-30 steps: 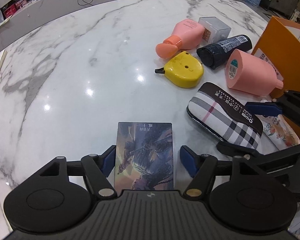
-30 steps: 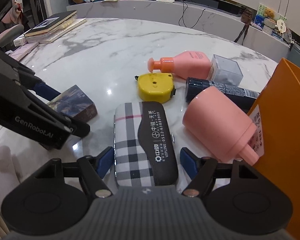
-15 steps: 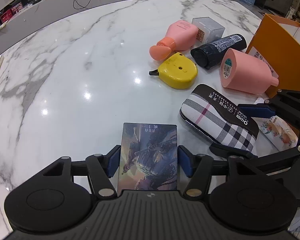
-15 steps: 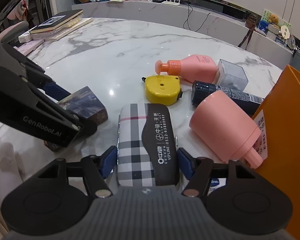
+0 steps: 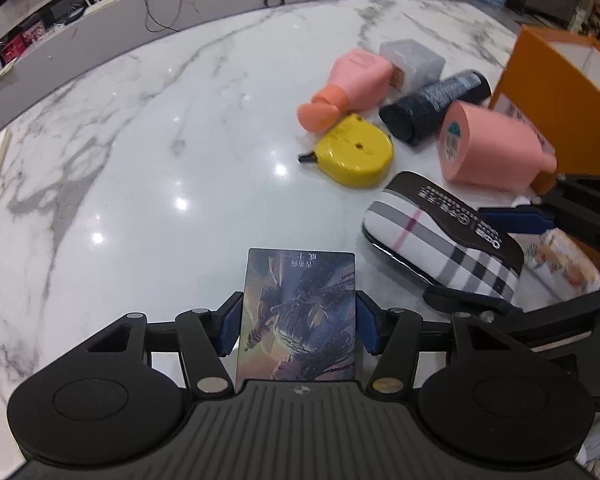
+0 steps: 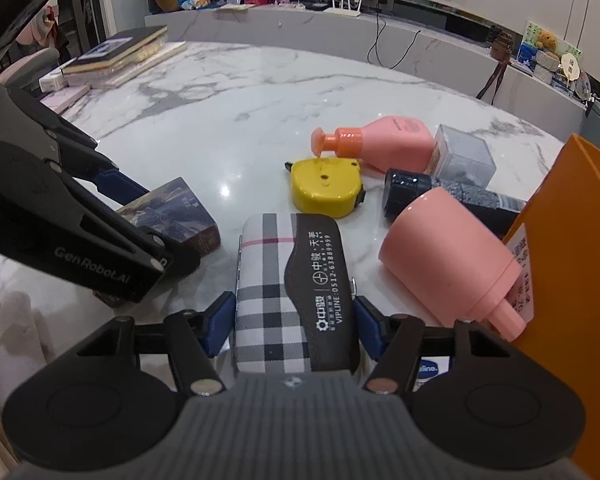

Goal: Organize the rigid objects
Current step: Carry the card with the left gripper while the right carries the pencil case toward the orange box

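My left gripper (image 5: 299, 324) is shut on a dark illustrated card box (image 5: 300, 312), its blue pads against both long sides. My right gripper (image 6: 294, 324) is shut on a plaid glasses case (image 6: 292, 292) with a black flap. The card box also shows in the right wrist view (image 6: 172, 212), held by the left gripper. The plaid case shows in the left wrist view (image 5: 440, 240), held by the right gripper. Both objects are just above or on the white marble table (image 5: 160, 160).
A yellow tape measure (image 5: 356, 152), a pink pump bottle (image 5: 352, 84), a clear box (image 5: 414, 60), a black tube (image 5: 432, 108) and a pink bottle (image 5: 492, 152) lie together beside an orange box (image 5: 556, 92). Books (image 6: 116, 56) lie at the table's far left.
Both grippers closed from open onto their objects: the left on the card box, the right on the plaid case. Both views shifted slightly, as if lifting.
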Demonstrator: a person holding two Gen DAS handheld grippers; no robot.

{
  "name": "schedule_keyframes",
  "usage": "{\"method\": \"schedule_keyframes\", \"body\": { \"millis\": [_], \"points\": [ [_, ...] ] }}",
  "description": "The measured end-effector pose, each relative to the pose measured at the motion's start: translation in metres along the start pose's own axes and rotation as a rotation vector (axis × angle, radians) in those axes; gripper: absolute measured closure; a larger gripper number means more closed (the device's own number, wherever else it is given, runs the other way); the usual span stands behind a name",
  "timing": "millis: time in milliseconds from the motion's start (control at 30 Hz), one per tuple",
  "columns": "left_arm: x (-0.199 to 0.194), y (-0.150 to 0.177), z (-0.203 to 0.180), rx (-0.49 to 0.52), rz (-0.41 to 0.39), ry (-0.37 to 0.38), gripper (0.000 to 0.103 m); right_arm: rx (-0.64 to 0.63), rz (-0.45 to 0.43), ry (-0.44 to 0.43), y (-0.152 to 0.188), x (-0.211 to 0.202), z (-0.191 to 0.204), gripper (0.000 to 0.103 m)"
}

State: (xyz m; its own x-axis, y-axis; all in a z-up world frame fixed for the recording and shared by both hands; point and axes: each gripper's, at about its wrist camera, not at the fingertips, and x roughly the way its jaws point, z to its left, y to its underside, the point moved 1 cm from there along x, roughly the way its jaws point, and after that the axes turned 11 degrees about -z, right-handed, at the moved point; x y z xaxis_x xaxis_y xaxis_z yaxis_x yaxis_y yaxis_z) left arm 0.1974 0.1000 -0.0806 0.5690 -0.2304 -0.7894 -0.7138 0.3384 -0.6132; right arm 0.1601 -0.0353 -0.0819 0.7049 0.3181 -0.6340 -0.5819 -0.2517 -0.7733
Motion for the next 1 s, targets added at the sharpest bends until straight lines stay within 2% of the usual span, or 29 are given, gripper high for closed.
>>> {"method": "schedule_keyframes", "body": {
  "millis": [233, 500, 667, 800, 1000],
  "points": [
    [-0.026, -0.014, 0.002, -0.075, -0.023, 0.018, 0.038, 0.015, -0.074, 0.004, -0.014, -0.030, -0.005, 0.040],
    [-0.080, -0.049, -0.032, -0.088, -0.111, 0.025, 0.038, 0.051, -0.189, 0.024, -0.041, -0.090, -0.024, 0.040],
    [-0.105, -0.078, -0.075, -0.046, -0.178, 0.068, 0.038, 0.114, -0.199, 0.076, -0.045, -0.125, -0.065, 0.040],
    [-0.112, -0.102, -0.123, 0.032, -0.216, 0.129, 0.038, 0.146, -0.190, 0.137, -0.040, -0.154, -0.109, 0.040],
    [-0.102, -0.129, -0.198, 0.159, -0.229, 0.222, 0.038, 0.167, -0.098, 0.217, -0.022, -0.183, -0.177, 0.040]
  ]
}}
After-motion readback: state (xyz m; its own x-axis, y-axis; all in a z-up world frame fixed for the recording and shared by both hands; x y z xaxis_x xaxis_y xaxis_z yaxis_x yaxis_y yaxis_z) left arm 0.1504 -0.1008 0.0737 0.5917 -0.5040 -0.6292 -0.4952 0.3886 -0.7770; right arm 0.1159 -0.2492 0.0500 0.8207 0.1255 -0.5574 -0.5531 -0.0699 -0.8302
